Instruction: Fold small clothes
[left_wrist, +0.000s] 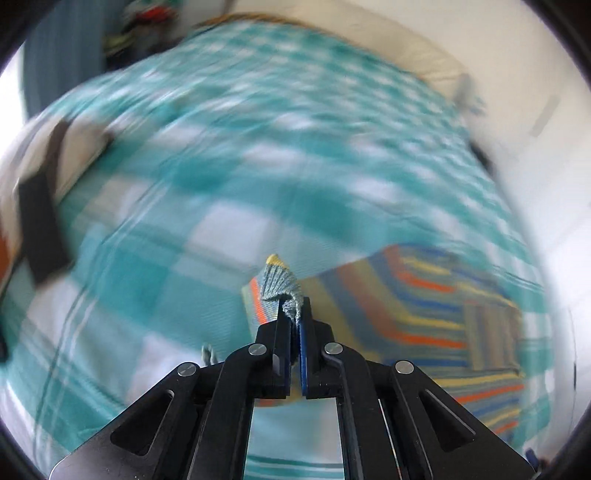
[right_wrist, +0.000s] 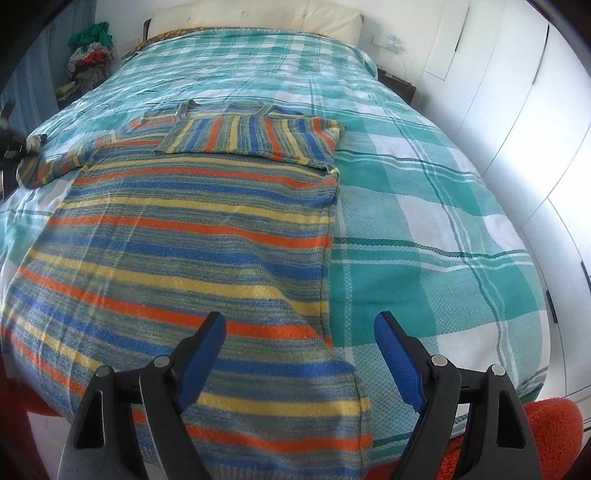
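A striped knit sweater (right_wrist: 192, 236) in blue, orange, yellow and grey lies flat on the bed. Its right sleeve (right_wrist: 255, 138) is folded across the chest; its left sleeve (right_wrist: 62, 162) stretches out to the left. My left gripper (left_wrist: 293, 306) is shut on the cuff of the sweater (left_wrist: 279, 282) and holds it above the bedspread; the sweater's body (left_wrist: 424, 310) shows blurred to its right. My right gripper (right_wrist: 299, 332) is open and empty, hovering over the sweater's lower right hem near the bed's foot.
The bed has a teal and white plaid spread (right_wrist: 424, 221) and a cream pillow (right_wrist: 258, 18) at the head. White wardrobe doors (right_wrist: 517, 92) stand on the right. A pile of clothes (right_wrist: 92, 51) sits at the back left. Orange fabric (right_wrist: 546, 435) lies below the bed's foot.
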